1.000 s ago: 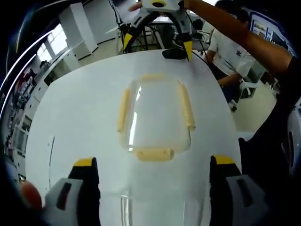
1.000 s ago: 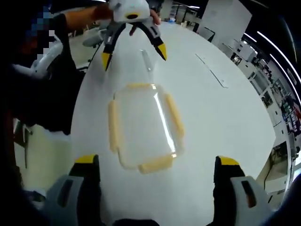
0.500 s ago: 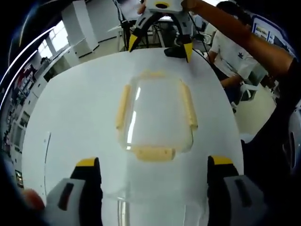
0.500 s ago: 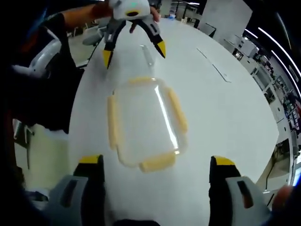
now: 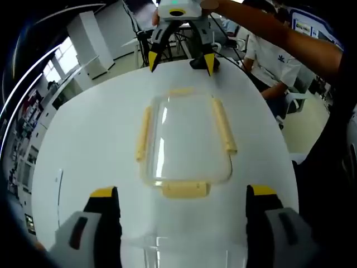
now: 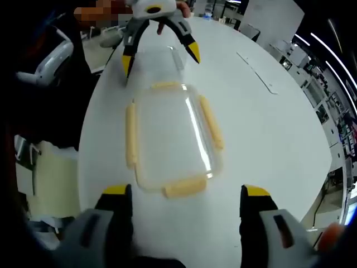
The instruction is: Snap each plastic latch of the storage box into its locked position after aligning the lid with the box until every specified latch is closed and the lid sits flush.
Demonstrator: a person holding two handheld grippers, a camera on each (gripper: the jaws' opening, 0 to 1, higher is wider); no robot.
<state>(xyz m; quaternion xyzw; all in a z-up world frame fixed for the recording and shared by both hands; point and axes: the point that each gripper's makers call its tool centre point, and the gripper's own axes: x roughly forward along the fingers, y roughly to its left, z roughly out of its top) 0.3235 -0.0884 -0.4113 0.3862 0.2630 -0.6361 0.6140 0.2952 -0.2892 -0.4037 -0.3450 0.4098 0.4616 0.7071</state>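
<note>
The clear lid [image 5: 187, 139] with yellow latches lies on the white bench [image 5: 89, 139] between the left hand-held gripper [image 5: 181, 195] and the right hand-held gripper [image 6: 186, 194], both wide open and empty.

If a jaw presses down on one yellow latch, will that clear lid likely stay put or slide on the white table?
The clear lid looks thin, probably light. It lies flat on the smooth white table, so it may slide. An edge press on a yellow latch could tip it.
</note>
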